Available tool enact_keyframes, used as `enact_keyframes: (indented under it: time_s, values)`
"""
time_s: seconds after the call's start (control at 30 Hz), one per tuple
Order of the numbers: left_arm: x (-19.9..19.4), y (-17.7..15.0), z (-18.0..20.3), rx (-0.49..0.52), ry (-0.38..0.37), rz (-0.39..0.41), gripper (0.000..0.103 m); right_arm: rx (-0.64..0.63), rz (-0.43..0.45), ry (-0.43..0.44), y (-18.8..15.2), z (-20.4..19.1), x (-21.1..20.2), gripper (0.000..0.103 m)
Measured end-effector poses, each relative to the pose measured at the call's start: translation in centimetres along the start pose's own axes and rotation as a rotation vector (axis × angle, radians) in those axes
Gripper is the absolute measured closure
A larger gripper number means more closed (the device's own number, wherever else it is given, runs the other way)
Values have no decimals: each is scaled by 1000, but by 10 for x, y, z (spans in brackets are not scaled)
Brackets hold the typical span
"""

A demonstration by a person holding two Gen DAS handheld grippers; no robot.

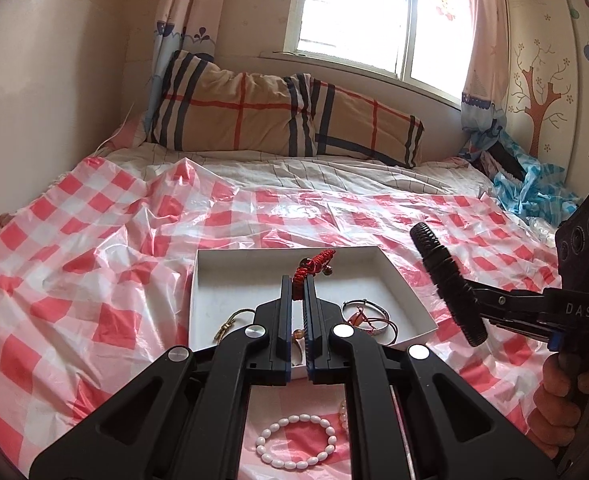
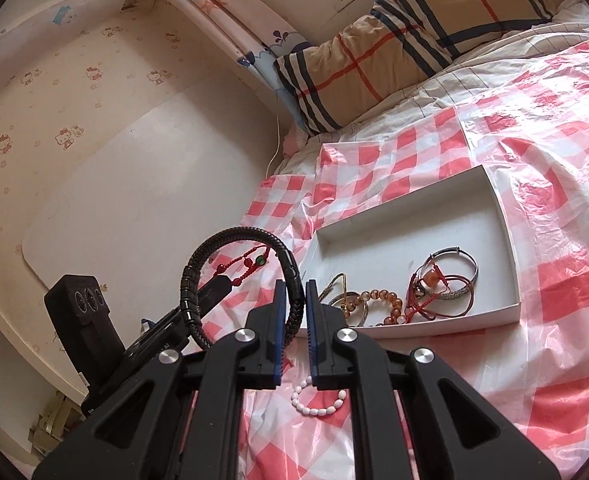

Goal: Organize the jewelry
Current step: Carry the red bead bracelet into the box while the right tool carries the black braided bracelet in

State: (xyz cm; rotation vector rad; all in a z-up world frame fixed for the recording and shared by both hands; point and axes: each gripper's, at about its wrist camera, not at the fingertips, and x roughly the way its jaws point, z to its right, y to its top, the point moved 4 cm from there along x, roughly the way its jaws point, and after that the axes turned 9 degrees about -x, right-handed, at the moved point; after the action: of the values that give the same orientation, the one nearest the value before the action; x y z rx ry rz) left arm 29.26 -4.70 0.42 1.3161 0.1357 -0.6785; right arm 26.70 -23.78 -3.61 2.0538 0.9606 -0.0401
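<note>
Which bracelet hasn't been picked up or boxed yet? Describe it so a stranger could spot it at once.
Start at the white box on the red-checked sheet. On the sheet just outside the box's near edge, under the grippers, lies the white bead bracelet. It is the only one with plain white oval beads; the box's pieces are amber, silver or red cord, and the grippers hold a black bracelet and a red cord bracelet.

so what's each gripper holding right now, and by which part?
Left gripper pinches the red cord bracelet by its lower end. Right gripper clamps the black coiled bracelet across one side of the band.
</note>
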Motion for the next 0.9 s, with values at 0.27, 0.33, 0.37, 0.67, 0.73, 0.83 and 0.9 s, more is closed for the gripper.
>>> enact_keyframes:
  time_s: [0.27,0.33,0.37,0.67,0.73,0.83,0.9]
  values:
    - [25,4,3,-33,-19,-22,98,-14,-2,-101,11,16,21,93]
    - [33,1,3,-41,-18,-38,98,4,-5,-124,11,24,24,93]
    - [36,0,2,-44,-17,-45,98,9,-7,-139,10,28,25,93]
    - [56,-8,0,-49,-6,-74,98,27,-17,-230,12,50,43,93]
    - [60,-10,0,-51,-5,-80,98,28,-25,-240,11,53,47,93]
    - [70,-14,0,-44,-12,-117,98,26,-54,-273,8,57,54,92]
    - [80,-22,-1,-30,23,-149,98,31,-87,-304,3,61,60,70]
